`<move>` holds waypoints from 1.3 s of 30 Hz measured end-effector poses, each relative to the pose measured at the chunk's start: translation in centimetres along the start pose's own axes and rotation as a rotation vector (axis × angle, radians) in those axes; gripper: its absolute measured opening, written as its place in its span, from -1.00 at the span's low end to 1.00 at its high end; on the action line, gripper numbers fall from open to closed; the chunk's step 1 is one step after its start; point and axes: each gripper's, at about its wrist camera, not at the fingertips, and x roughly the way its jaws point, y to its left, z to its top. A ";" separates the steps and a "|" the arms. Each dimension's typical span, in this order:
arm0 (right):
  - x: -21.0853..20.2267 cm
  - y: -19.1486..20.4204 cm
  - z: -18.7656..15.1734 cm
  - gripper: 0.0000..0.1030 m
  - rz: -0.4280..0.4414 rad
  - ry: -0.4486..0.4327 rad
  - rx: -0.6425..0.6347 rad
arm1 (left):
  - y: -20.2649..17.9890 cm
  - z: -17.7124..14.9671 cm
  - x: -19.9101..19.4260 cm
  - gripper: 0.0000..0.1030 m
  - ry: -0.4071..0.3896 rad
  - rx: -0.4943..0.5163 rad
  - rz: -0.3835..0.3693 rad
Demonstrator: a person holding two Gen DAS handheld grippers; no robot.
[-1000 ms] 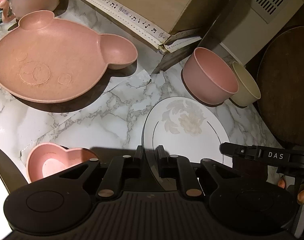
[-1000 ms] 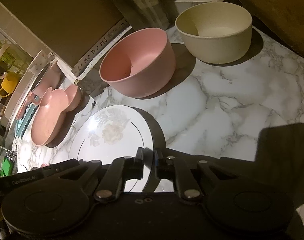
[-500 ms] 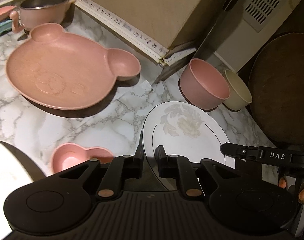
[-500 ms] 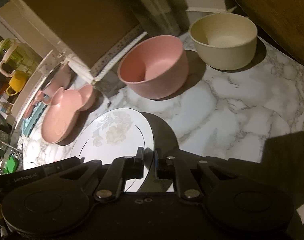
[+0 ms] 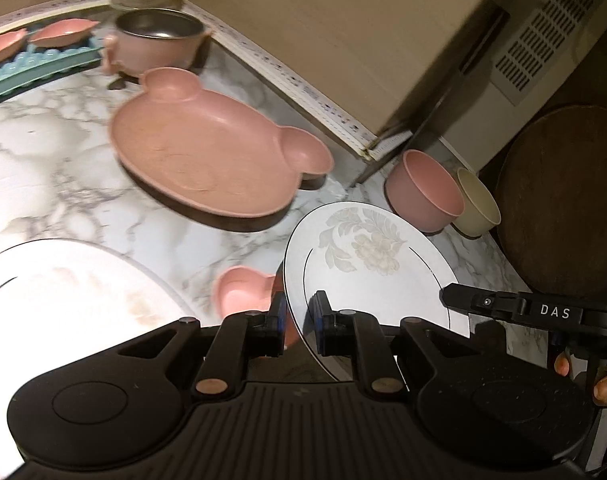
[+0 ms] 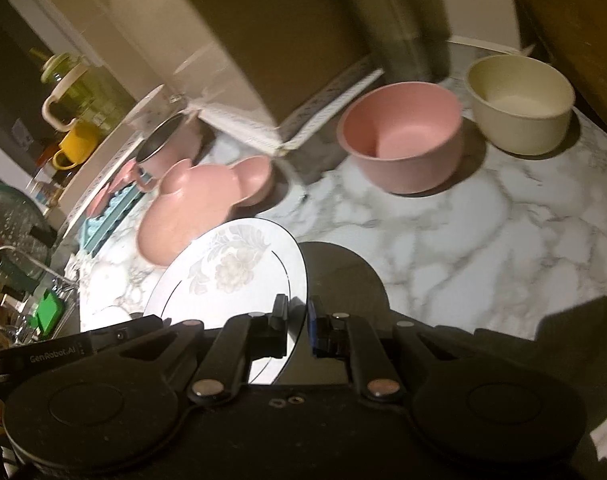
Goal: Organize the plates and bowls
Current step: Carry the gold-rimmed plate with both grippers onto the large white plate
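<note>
I have the plate (image 5: 367, 256) pinched by opposite rims, left claw (image 5: 299, 326) and right claw (image 6: 296, 326) each closed on an edge, so it rides level above the marble counter (image 6: 483, 232) without slipping. It is white, thin, with a pale flower print and a dark ring, near the pink bowl (image 6: 401, 142).

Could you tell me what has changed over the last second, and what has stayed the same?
Both grippers, left and right, have lifted the floral plate off the counter and carried it leftward, where a second white plate has come into view. Both stay clamped on its rim. The pink bowl, cream bowl and bear plate have not moved.
</note>
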 end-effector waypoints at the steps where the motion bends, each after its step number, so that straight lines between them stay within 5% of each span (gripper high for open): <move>1: 0.1 0.5 -0.1 -0.84 0.003 0.001 -0.006 | 0.4 -0.1 -0.5 -0.74 -0.004 -0.003 0.003; 23: 3.7 12.1 -4.9 -0.84 0.099 0.077 -0.117 | 11.1 -3.4 -9.3 -0.74 -0.067 -0.094 0.119; 39: 8.3 16.3 -8.3 -0.84 0.090 0.165 -0.129 | 15.9 -5.6 -9.8 -0.75 -0.027 -0.151 0.160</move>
